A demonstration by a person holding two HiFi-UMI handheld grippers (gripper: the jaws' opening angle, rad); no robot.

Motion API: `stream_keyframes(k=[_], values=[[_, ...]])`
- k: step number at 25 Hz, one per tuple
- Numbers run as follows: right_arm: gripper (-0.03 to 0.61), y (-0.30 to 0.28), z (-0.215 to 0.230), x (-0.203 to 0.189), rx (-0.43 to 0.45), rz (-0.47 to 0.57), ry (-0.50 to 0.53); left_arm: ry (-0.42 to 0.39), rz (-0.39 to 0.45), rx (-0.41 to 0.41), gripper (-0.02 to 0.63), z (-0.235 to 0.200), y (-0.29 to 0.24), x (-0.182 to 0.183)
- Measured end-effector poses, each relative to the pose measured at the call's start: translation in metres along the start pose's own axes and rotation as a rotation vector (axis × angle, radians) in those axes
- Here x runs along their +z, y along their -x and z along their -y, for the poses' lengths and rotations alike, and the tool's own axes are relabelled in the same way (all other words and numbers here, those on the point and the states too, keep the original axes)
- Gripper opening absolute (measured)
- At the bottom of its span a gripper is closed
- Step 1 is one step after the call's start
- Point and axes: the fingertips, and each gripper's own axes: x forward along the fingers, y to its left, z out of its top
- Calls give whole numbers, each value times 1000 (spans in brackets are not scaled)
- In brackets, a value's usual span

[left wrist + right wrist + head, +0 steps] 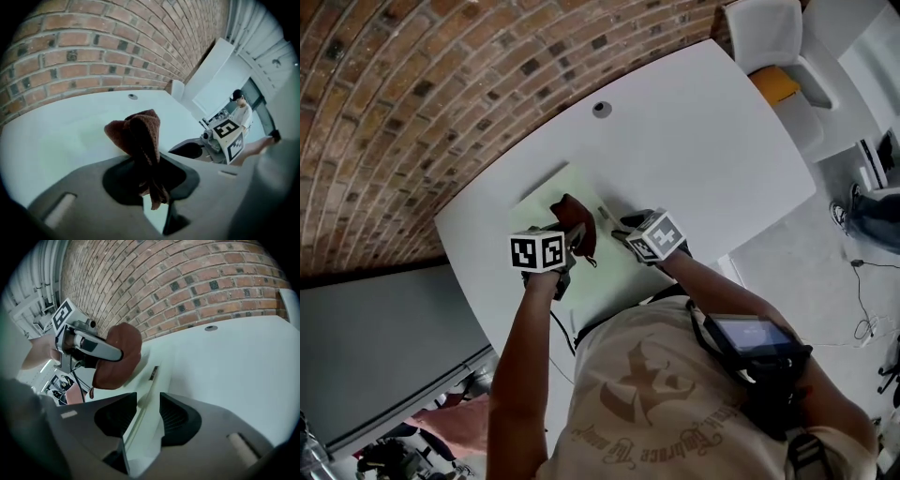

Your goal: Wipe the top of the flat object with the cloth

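The brown cloth is pinched tight in the left gripper and held bunched over the pale green board, which lies flat on the white bench. The right gripper is spread wide, and the board's edge is seen running between its jaws.

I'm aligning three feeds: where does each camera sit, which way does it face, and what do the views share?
Head view: on the person's head, facing steeply down at the white table; both forearms, the left gripper and the right gripper show.
Left gripper view: on the left gripper, facing the brick wall along jaws shut on the brown cloth; the right gripper shows beside.
Right gripper view: on the right gripper, jaws apart, the flat object edge between them; the left gripper shows.
Shared: all three show the brown cloth.
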Motion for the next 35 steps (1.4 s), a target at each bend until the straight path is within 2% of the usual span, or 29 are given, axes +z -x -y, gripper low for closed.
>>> stream_keyframes(k=[5,7,13,20,28,32,35], values=[[161,2,0,-6,15,11,-32,-19,-36,-83,81,33,-41,14],[161,2,0,-6,20,9,-36,-11,-56,-84,81,34,-51,13],[166,4,2,-9,35,0,-41,7,-91,3,81,9,-44,-6],[164,6,2,-11,49,-32,-11,134,-40,89,81,-41,9,-51],[161,10,5,-6,82,-46,-24,305,35,180,81,-79,70,-112],[160,8,14,11,108,-6,-69,374,40,218,81,-87,88,-143],[160,0,22,31,117,17,-93,387,9,290,81,-94,100,-165]])
